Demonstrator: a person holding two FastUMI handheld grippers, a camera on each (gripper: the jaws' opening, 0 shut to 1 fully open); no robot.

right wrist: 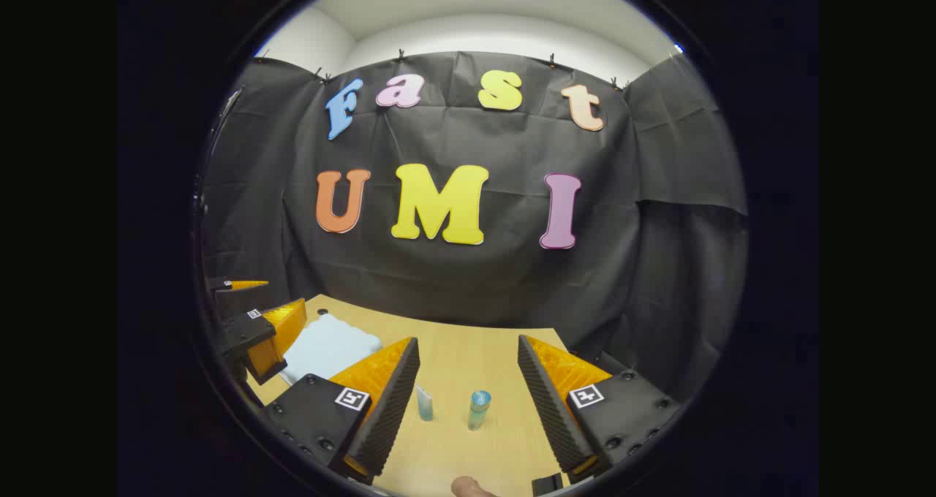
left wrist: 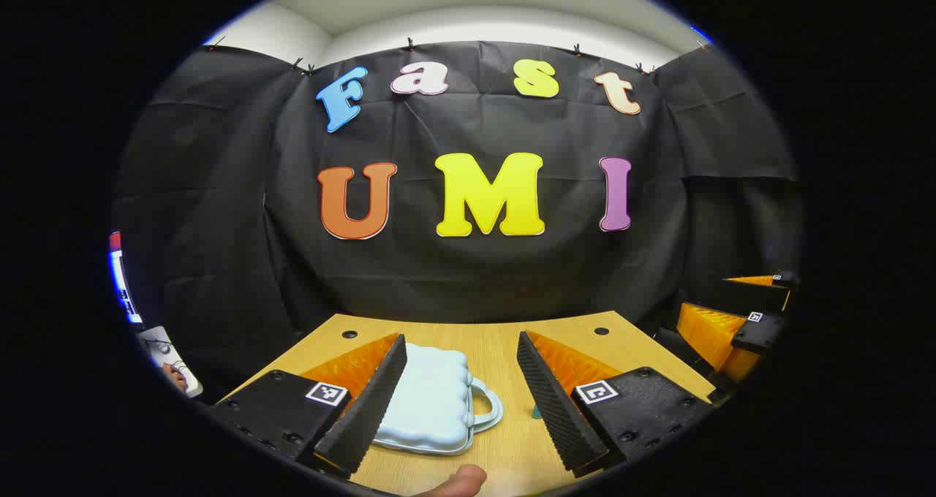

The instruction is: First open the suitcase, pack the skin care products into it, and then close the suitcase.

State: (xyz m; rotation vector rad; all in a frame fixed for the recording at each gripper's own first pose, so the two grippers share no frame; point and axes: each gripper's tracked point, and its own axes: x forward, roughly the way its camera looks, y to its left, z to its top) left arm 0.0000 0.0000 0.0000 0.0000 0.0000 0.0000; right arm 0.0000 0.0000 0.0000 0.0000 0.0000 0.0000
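Observation:
A small pale blue suitcase (left wrist: 431, 398) lies flat and closed on the wooden table (left wrist: 497, 336), its handle (left wrist: 488, 403) pointing right. My left gripper (left wrist: 461, 395) hovers over it, open, with the case between and beyond its fingers. In the right gripper view the suitcase (right wrist: 325, 347) lies at the left. Two small bluish skin care bottles stand on the table: a tube (right wrist: 424, 403) and a round-capped bottle (right wrist: 478, 408). My right gripper (right wrist: 468, 402) is open with both bottles between its fingers, apart from them. The left gripper (right wrist: 252, 329) shows at the far left.
Black cloth walls stand close behind the table (right wrist: 468, 351) and to both sides. The right gripper (left wrist: 738, 321) shows at the right edge of the left gripper view. A fingertip (left wrist: 459, 480) sits at the bottom. Two holes mark the table's far corners.

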